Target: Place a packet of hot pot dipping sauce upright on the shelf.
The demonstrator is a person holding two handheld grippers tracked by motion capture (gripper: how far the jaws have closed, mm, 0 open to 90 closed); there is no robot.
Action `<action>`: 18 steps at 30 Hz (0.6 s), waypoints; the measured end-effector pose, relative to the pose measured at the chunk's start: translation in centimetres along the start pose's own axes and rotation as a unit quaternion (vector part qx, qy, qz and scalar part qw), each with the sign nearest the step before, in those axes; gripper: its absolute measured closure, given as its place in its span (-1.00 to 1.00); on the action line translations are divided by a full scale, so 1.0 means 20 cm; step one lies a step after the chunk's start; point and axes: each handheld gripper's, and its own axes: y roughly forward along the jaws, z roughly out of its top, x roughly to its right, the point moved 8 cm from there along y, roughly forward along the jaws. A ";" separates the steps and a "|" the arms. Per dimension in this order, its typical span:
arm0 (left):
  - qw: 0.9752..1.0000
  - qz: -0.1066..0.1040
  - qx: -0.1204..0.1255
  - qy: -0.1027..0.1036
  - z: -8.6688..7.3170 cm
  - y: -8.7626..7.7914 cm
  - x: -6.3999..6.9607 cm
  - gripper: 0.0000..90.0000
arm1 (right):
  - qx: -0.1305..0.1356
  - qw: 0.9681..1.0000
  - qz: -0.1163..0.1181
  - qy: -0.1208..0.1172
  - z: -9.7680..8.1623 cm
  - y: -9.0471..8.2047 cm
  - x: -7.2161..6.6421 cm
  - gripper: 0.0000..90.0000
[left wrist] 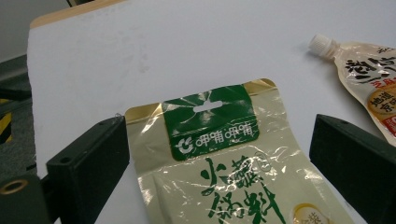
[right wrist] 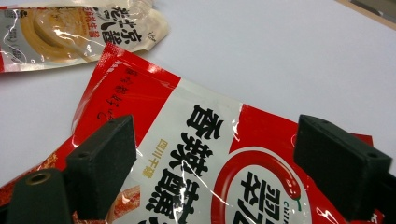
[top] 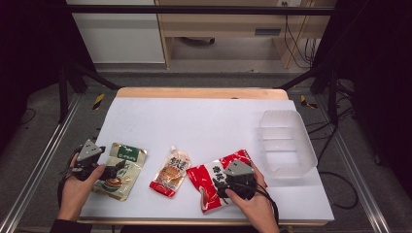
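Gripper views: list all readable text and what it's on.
"呷哺呷哺" – white on the green header of the gold-green sauce pouch, between the open left gripper.
"火锅" and more in green below – cut off at the frame edge.
"香辣" and "四川" – on the red chili pouch under the open right gripper.
Latin letters by its chili logo – too small.
Spouted pouch: print upside down, not reliably readable.

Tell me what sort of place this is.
Probably a lab data-recording station, not a kitchen: a white-topped table framed by black metal struts, loose cables on the floor behind, and sauce packets laid beside an empty clear plastic bin.
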 end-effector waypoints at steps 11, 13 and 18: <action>1.000 -0.019 -0.009 0.000 -0.05 -0.04 -0.08 -0.84 | 0.006 1.000 0.012 -0.008 0.00 -0.01 -0.03 -0.78; 1.000 -0.009 -0.012 0.006 -0.06 -0.04 -0.11 -0.81 | 0.003 1.000 0.013 -0.008 0.00 -0.01 -0.03 -0.78; 1.000 -0.028 -0.008 -0.008 -0.04 -0.01 -0.17 -0.72 | -0.004 1.000 0.015 -0.013 -0.01 0.01 -0.03 -0.77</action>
